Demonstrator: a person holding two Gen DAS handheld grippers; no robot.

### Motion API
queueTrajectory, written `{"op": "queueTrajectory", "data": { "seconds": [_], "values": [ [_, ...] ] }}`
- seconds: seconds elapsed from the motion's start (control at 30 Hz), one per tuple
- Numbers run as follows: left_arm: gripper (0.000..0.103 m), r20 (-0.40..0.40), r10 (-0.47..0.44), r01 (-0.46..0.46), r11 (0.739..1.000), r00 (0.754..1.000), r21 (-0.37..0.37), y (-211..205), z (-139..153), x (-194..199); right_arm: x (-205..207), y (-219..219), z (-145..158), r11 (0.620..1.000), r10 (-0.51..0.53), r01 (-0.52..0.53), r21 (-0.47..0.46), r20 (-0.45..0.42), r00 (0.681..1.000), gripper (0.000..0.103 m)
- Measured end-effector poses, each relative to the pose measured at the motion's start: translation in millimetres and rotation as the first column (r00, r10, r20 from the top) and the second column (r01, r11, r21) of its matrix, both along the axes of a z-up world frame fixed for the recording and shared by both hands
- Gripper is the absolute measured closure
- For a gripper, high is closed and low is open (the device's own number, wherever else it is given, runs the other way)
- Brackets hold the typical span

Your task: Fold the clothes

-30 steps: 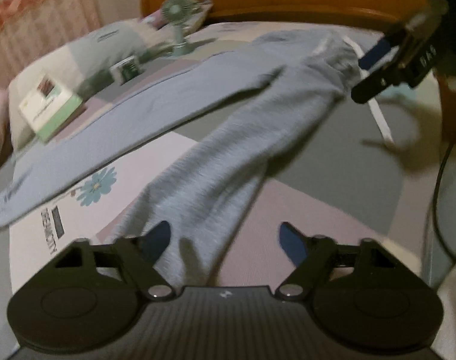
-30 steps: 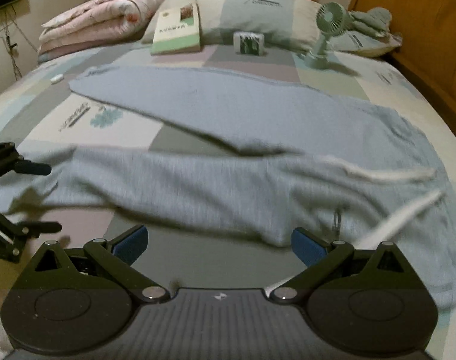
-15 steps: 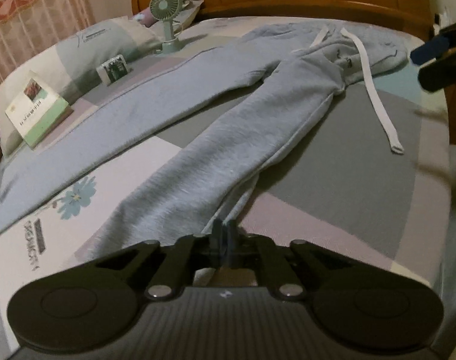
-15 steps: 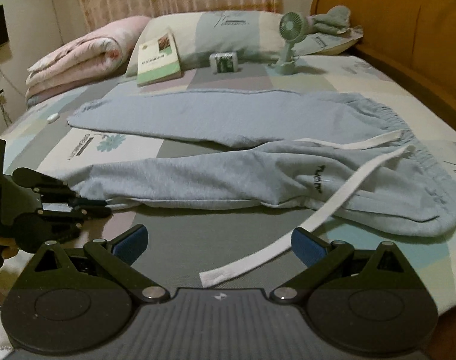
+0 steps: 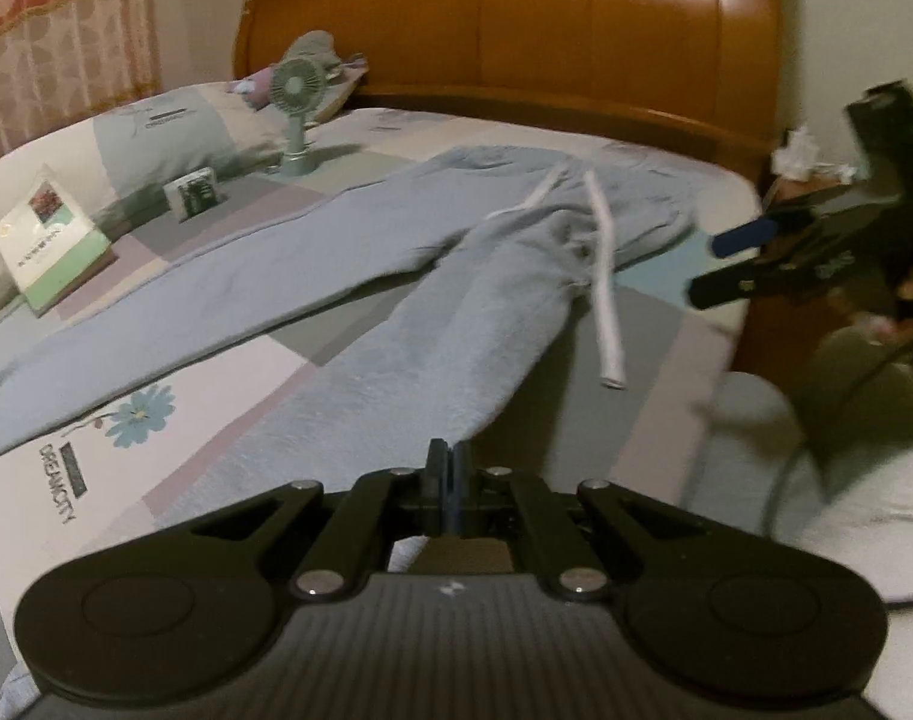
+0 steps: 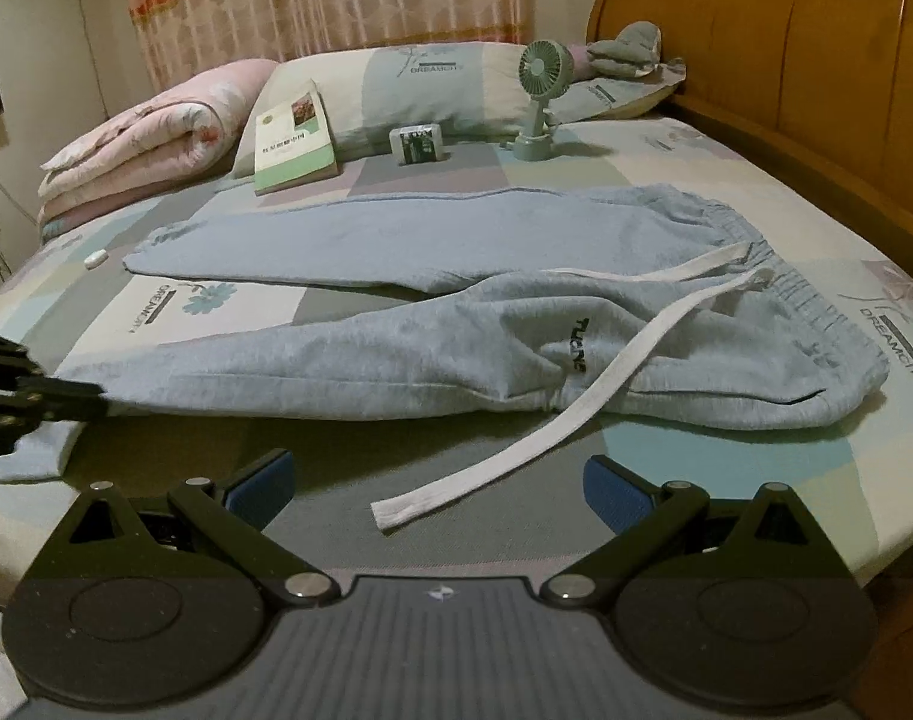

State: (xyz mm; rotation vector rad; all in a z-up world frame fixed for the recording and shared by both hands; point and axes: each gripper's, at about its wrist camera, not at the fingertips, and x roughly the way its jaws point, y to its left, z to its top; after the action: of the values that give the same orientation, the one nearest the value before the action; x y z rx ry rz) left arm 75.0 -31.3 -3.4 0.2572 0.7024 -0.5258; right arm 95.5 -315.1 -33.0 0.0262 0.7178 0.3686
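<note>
A pair of light grey-blue sweatpants (image 6: 456, 300) lies spread on the bed (image 6: 756, 180), its long axis running across the mattress: the elastic waistband (image 6: 780, 276) points toward the wooden headboard (image 6: 786, 48) side, and the two legs stretch away from it toward the opposite edge. The far leg lies flat and straight, near the pillows; the near leg runs roughly alongside it, angling out so the two form a narrow V that joins at the waist. A white drawstring (image 6: 516, 438) trails from the waistband over the near leg and onto the sheet toward the near edge of the bed.

The left tool (image 5: 447, 480) has its fingers pressed together on the cuff end of the near leg, at the bed's near edge; in the right wrist view a bit of cuff fabric hangs below its black tips (image 6: 36, 402). The right tool (image 6: 438, 486) is spread wide with nothing between its blue pads (image 6: 612, 489), hovering over the near edge of the bed just short of the drawstring's free end.

Along the pillow side stand a book (image 6: 294, 144), a small box (image 6: 417, 144) and a green handheld fan (image 6: 540, 96); a rolled pink quilt (image 6: 144, 150) sits at the far corner.
</note>
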Motion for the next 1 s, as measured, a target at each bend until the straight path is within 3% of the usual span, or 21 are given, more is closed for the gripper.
{"op": "queueTrajectory", "data": {
  "seconds": [0.13, 0.23, 0.43, 0.47, 0.57, 0.83, 1.0],
  "values": [
    [0.103, -0.031, -0.089, 0.088, 0.995, 0.995, -0.048, 3.3, 7.8, -16.0, -5.2, -3.2, 1.3, 1.0, 0.0, 0.0, 0.008, 0.009, 1.0, 0.0],
    [0.103, 0.006, -0.14, 0.14, 0.99, 0.99, -0.025, 0.2, 15.1, -31.2, -7.8, -7.3, 0.5, 1.0, -0.004, 0.004, 0.02, 0.008, 1.0, 0.0],
    [0.096, 0.035, -0.059, 0.057, 0.997, 0.998, 0.042, -8.9, 11.1, -14.5, -4.7, -26.1, -7.1, 0.994, -0.042, 0.045, 0.1, -0.029, 0.999, 0.0],
    [0.091, 0.029, -0.053, 0.052, 0.998, 0.998, 0.048, -11.9, 7.2, -9.0, -3.4, -30.5, -9.1, 0.992, -0.052, 0.057, 0.116, -0.04, 0.998, 0.0],
    [0.058, 0.003, -0.037, 0.036, 0.997, 0.999, 0.065, -23.2, -7.3, 6.6, 2.2, -44.2, -15.9, 0.983, -0.081, 0.092, 0.161, -0.073, 0.994, 0.0],
    [0.047, 0.007, -0.073, 0.071, 0.99, 0.997, 0.125, -62.3, -29.8, 38.6, 38.2, -85.8, -39.4, 0.935, -0.164, 0.209, 0.287, -0.173, 0.971, 0.0],
    [0.044, 0.003, -0.102, 0.101, 0.988, 0.995, 0.117, -89.1, -35.0, 53.9, 64.4, -104.2, -46.1, 0.876, -0.163, 0.236, 0.421, -0.202, 0.966, 0.0]
  ]
}}
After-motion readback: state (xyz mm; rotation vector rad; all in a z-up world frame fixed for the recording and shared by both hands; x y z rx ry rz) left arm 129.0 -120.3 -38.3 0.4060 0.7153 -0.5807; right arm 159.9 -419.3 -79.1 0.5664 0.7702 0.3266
